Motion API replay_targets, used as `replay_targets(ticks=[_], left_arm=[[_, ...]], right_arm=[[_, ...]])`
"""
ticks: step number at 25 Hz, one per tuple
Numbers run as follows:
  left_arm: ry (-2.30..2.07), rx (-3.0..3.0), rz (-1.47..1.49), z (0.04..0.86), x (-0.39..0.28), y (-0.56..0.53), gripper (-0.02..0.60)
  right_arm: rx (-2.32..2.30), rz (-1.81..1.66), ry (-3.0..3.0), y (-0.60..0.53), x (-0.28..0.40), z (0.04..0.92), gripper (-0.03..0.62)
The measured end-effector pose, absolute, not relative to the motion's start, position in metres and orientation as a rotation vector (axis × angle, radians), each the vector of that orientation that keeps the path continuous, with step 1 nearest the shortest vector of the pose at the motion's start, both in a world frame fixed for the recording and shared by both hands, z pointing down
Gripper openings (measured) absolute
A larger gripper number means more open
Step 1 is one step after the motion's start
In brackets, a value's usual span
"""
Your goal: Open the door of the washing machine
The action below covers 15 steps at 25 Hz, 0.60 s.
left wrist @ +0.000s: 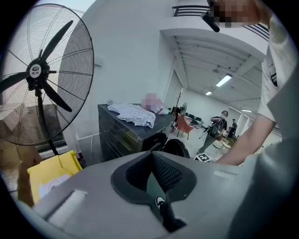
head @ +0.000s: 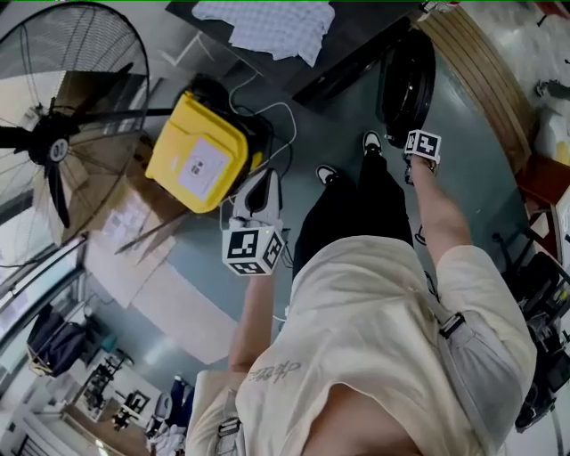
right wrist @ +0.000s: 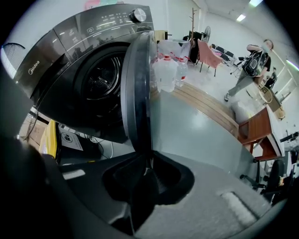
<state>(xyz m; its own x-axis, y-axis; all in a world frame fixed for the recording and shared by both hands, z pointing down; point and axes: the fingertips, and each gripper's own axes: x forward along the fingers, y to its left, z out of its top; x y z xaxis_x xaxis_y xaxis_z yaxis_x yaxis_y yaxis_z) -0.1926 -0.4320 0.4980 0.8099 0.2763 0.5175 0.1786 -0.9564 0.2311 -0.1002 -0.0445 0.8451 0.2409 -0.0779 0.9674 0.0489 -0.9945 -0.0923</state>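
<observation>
The dark grey washing machine stands at the left of the right gripper view, its drum exposed. Its round door is swung out and seen edge-on. My right gripper is shut on the lower rim of that door, which runs down between the pads. In the head view the same door is a black oval just beyond the right gripper's marker cube. My left gripper hangs over the floor well left of the machine, shut and holding nothing.
A yellow box and a big floor fan stand at the left. A dark cabinet carries a checked cloth. Cables trail on the floor. A wooden platform with water bottles lies right of the door.
</observation>
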Motion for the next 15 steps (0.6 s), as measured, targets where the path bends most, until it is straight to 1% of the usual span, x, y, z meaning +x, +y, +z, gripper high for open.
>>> replay_targets(ticks=[6, 15], left_arm=[[0.428, 2.82, 0.864, 0.504, -0.182, -0.405, 0.018], [0.467, 2.844, 0.842, 0.491, -0.14, -0.341, 0.018]], right_arm=[[-2.402, -1.882, 0.024, -0.024, -0.1, 0.844, 0.049], [-2.395, -1.927, 0.201, -0.002, -0.108, 0.848, 0.052]])
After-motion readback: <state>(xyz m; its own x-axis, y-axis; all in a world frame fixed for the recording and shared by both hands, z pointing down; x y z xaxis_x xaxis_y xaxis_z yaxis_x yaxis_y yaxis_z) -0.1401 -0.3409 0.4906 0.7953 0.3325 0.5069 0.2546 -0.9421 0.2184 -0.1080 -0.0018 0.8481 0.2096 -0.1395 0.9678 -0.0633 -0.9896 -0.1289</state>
